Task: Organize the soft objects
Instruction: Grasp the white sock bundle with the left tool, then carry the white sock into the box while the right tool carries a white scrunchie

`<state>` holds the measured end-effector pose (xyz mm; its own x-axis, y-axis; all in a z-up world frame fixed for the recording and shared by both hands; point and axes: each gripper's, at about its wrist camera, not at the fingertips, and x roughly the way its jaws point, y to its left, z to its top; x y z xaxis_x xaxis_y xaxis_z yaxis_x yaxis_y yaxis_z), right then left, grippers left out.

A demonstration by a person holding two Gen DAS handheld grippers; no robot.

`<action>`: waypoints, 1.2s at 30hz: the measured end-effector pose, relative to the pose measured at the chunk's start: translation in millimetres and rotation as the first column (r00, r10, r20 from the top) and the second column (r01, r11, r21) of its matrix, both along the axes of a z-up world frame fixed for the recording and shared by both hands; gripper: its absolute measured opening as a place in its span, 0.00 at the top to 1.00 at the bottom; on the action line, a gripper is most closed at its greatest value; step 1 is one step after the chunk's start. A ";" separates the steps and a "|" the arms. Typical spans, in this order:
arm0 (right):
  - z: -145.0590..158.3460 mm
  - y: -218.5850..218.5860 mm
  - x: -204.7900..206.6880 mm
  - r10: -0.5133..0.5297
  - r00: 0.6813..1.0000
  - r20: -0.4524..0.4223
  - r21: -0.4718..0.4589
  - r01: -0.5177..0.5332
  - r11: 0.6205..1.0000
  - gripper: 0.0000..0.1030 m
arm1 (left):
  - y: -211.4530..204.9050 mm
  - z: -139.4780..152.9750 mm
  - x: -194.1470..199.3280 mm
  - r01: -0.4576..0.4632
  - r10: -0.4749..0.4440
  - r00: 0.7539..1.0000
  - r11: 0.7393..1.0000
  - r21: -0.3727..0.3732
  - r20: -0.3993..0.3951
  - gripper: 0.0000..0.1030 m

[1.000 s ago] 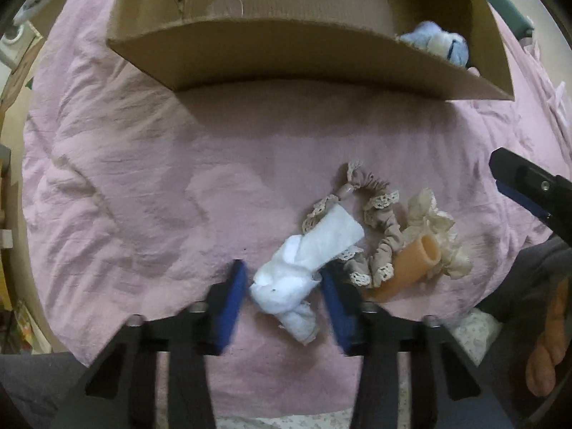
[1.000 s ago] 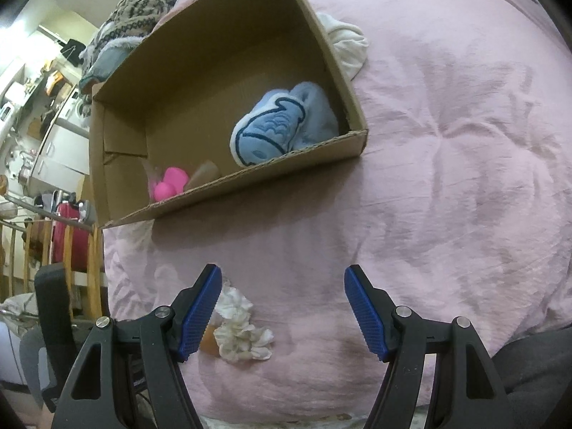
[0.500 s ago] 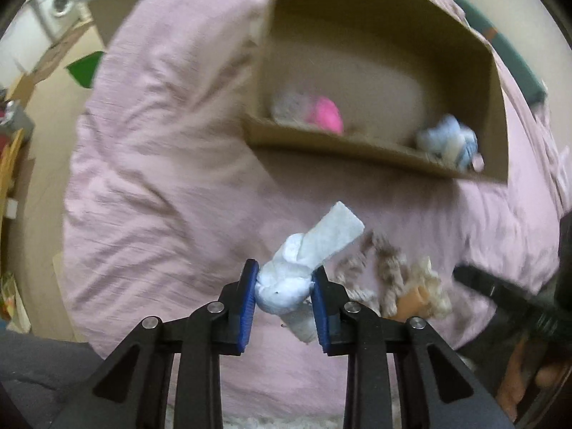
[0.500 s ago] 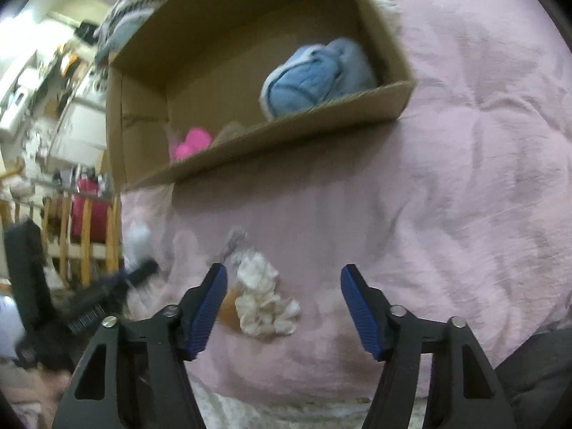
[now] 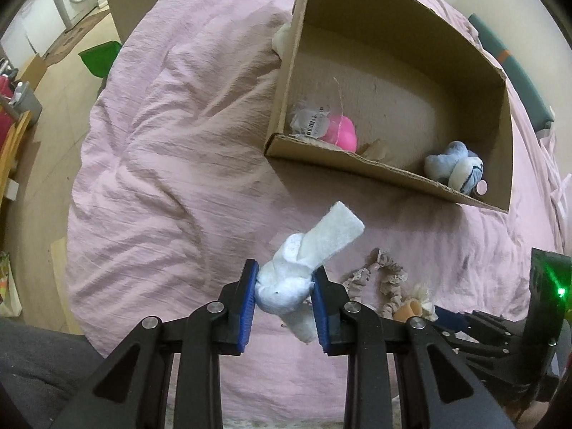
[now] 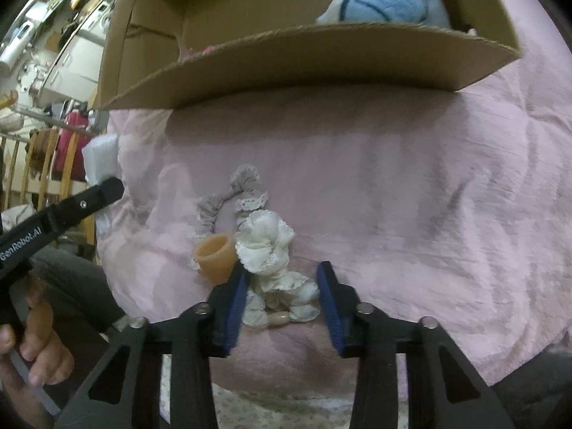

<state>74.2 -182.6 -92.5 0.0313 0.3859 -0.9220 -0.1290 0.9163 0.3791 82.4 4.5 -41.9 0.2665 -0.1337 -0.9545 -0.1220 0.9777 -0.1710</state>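
Observation:
My left gripper (image 5: 285,291) is shut on a white knotted cloth (image 5: 304,264) and holds it above the pink bedspread (image 5: 161,164), short of the cardboard box (image 5: 375,175). The cloth's end also shows in the right wrist view (image 6: 101,157). My right gripper (image 6: 282,282) is open, its fingers either side of a cream lace scrunchie (image 6: 271,246) that lies on the bedspread. A beige lace scrunchie (image 6: 228,196) and a tan soft cup (image 6: 216,257) lie just to its left.
The box holds a blue plush fish (image 5: 455,166), a pink toy (image 5: 339,132) and a labelled plastic bag (image 5: 309,123). The bed's left edge drops to a wooden floor (image 5: 60,82). A white cloth (image 5: 282,41) lies behind the box.
My left gripper shut on the white cloth and lifted it off the bed. My right gripper moved down and left until its fingers straddle the cream scrunchie.

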 end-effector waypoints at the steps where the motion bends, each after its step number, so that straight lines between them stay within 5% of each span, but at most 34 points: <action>1: -0.6 1.1 -0.1 0.007 1.000 -0.001 0.001 -0.007 1.000 0.70 | -1.5 -1.2 0.6 0.002 -0.002 1.000 1.000 0.003 0.002 0.75; 4: 3.7 2.4 -0.5 0.013 1.000 0.024 0.004 -0.013 1.000 0.86 | -2.9 -0.8 0.6 0.005 -0.005 1.000 1.000 0.017 0.009 0.75; 6: 11.0 0.1 -2.2 0.007 0.999 0.049 0.008 -0.008 1.000 0.88 | -2.2 -0.7 0.5 0.002 -0.002 1.000 1.000 0.022 0.011 0.75; 14: 50.2 -30.9 -7.1 -0.110 0.980 0.165 0.106 0.093 0.990 0.88 | 2.2 18.7 -4.3 -0.028 0.024 0.996 0.999 0.038 0.090 0.75; 25: 120.7 -56.9 5.4 -0.190 0.899 0.394 0.225 0.106 0.969 0.88 | 2.0 75.6 7.7 -0.020 0.014 0.962 1.000 0.019 0.272 0.75; 36: 111.1 -48.2 65.0 -0.173 0.899 0.403 0.186 0.105 0.977 0.88 | -33.7 68.7 67.9 0.090 -0.112 0.947 0.992 0.086 0.299 0.75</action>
